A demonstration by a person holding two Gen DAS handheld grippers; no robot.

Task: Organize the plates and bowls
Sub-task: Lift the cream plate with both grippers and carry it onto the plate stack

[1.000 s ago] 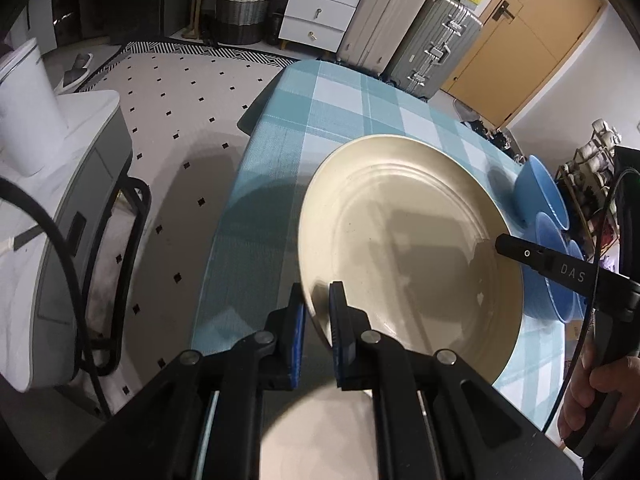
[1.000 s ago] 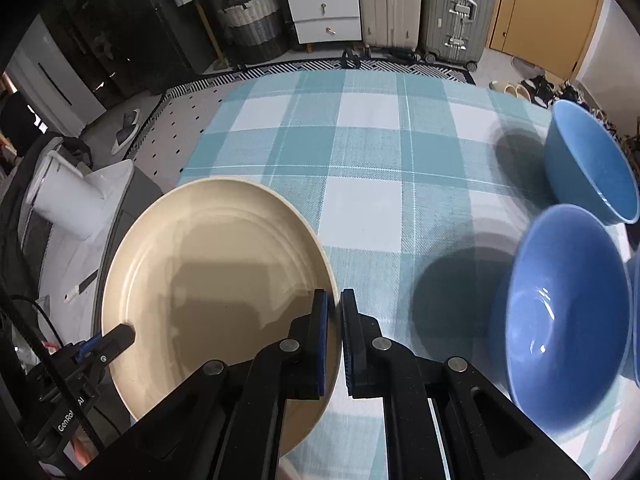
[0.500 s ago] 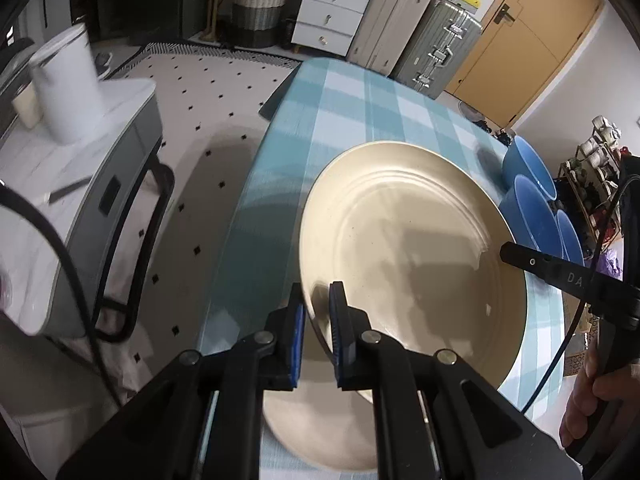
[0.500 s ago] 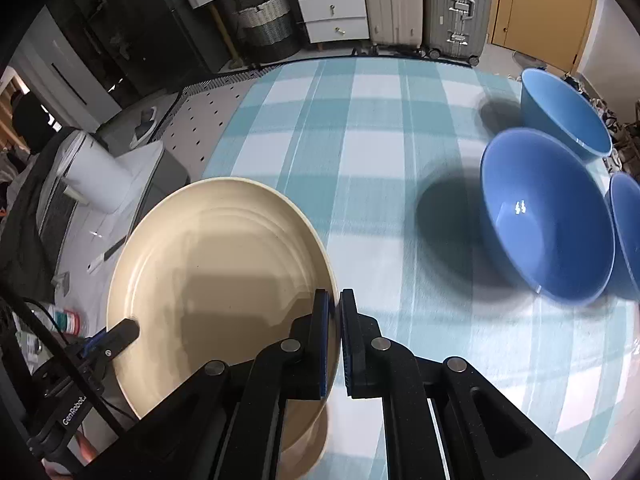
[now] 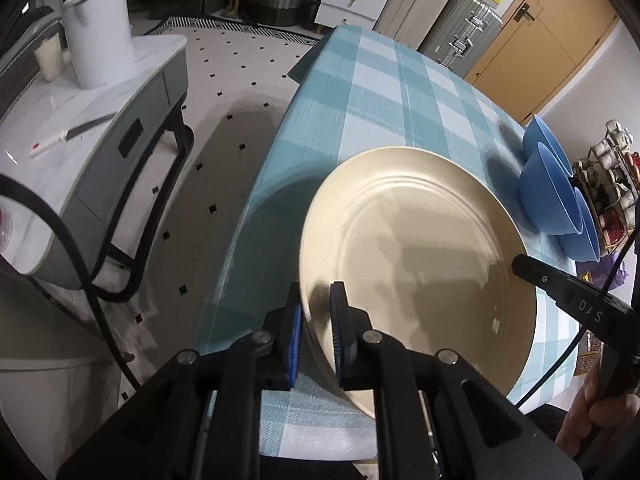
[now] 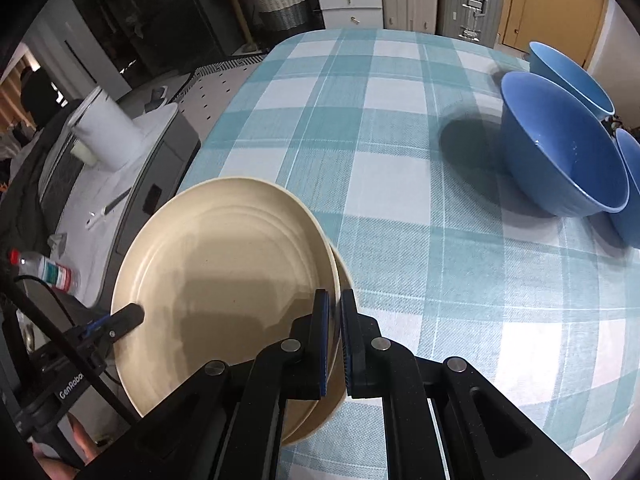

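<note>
Diamond-dotted floor (image 5: 224,76); suitcases (image 5: 460,28)

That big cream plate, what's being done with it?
A person holds a gripper in each hand, and both are clamped on the cream plate: the left gripper on one rim, the right gripper on the opposite rim. A second plate shows just beneath it. Three blue bowls sit across the checked tablecloth.
</note>
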